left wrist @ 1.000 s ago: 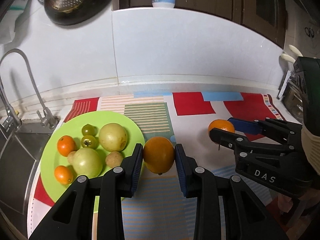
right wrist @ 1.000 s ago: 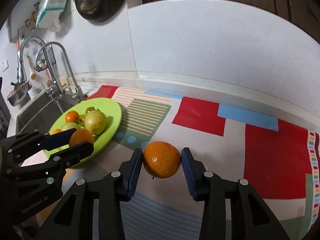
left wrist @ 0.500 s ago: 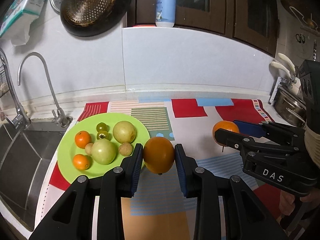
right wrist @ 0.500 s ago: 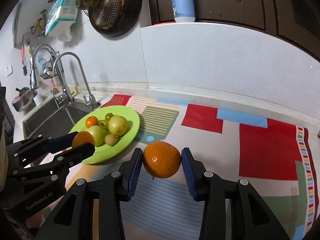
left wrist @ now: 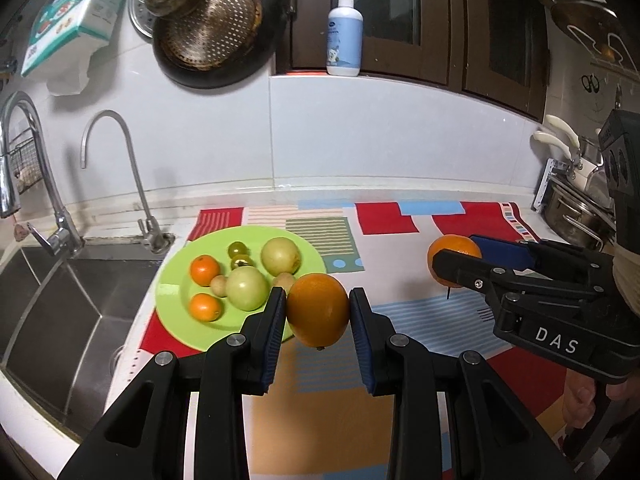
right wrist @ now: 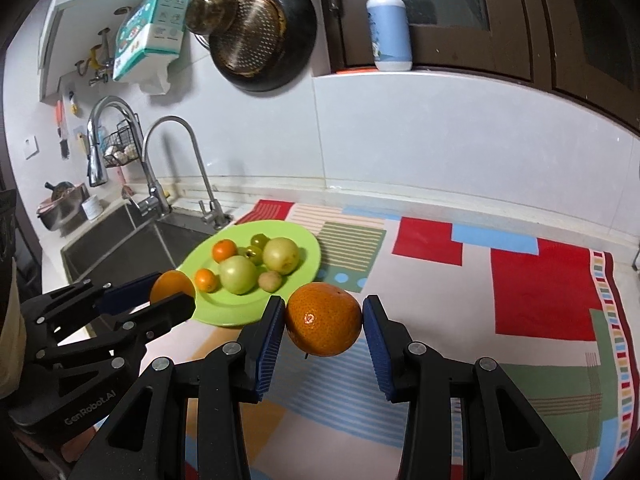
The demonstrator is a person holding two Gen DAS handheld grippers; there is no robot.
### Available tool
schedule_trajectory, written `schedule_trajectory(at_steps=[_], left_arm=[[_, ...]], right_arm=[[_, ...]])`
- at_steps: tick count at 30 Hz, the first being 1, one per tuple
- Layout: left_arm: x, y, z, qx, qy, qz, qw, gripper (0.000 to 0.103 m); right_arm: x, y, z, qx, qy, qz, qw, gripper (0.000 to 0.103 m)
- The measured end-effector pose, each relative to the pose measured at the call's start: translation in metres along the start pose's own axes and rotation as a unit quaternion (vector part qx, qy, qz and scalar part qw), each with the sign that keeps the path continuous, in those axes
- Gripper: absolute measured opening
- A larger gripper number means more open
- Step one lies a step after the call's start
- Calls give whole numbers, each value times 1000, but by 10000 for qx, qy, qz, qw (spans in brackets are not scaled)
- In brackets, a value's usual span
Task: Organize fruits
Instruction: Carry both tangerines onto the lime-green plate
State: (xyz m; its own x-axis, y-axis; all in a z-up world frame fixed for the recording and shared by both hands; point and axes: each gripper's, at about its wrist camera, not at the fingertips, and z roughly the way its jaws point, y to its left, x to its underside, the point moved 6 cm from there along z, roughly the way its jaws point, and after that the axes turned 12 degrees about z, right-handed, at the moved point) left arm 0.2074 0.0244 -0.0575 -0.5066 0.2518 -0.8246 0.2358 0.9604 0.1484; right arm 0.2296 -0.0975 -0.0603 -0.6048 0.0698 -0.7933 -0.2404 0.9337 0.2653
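My left gripper (left wrist: 318,312) is shut on a smooth orange (left wrist: 318,310) and holds it above the mat, just right of the green plate (left wrist: 176,280). My right gripper (right wrist: 323,316) is shut on a dimpled orange (right wrist: 323,314), held above the mat to the right. The plate (right wrist: 308,240) holds two small oranges, two pale green fruits, small green fruits and small tan fruits. The right gripper also shows in the left wrist view (left wrist: 456,258), and the left gripper in the right wrist view (right wrist: 172,294).
A patterned mat (right wrist: 540,292) covers the counter. A steel sink (left wrist: 52,292) with taps (left wrist: 132,184) lies left of the plate. A pan (left wrist: 212,32) hangs on the wall, a soap bottle (left wrist: 345,32) stands on the ledge, and pots (left wrist: 576,208) sit at the far right.
Both grippers have risen and pulled back from the wall with their oranges, so the plate and counter look smaller and farther. The fruit on the plate has not moved.
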Motion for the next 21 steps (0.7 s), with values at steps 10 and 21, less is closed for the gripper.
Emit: schedule_trajectory(at_steps=[10,21], left_arm=[[9,38,-15,-55,-85,48,9999,32],[16,84,-11,12,-99,127,9999,32]], right_arm=[[3,42,0,-79,-140,-13,9999,41],[6,82,22,-21,-155,93,9998,41]])
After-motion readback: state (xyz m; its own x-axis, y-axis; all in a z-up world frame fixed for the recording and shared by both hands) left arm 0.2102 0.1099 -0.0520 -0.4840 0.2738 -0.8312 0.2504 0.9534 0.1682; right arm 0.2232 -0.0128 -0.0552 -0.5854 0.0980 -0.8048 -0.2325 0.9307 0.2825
